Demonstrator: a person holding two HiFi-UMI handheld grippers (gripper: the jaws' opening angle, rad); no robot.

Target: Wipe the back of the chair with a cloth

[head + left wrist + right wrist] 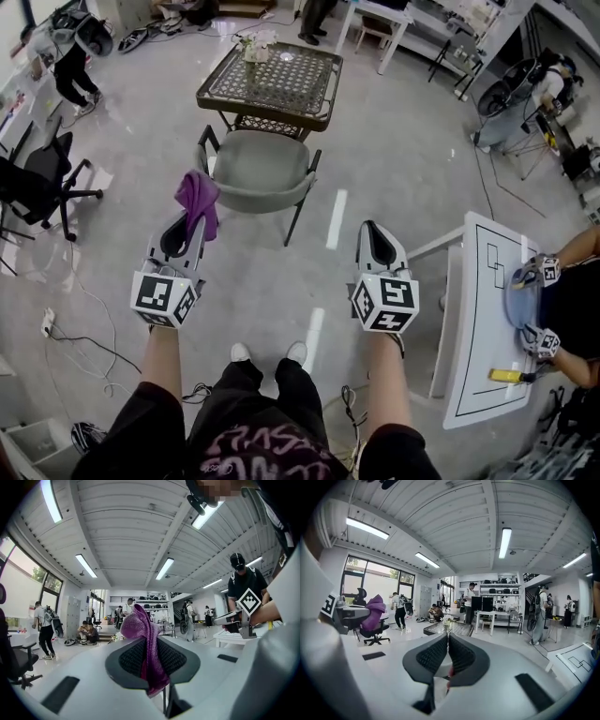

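The left hand-held gripper (187, 225) has its jaws closed on a purple cloth (199, 197). The cloth's long axis runs along the jaws: a bunched end stands past the tips, pointing forward to the chair (258, 169), and a tail hangs back between the pads. The right hand-held gripper (380, 246) points the same way, jaws pressed together with nothing in them. The grey-green chair stands on the floor ahead, apart from the cloth. Its back seems to be the curved edge nearer the person, though the steep view leaves that uncertain.
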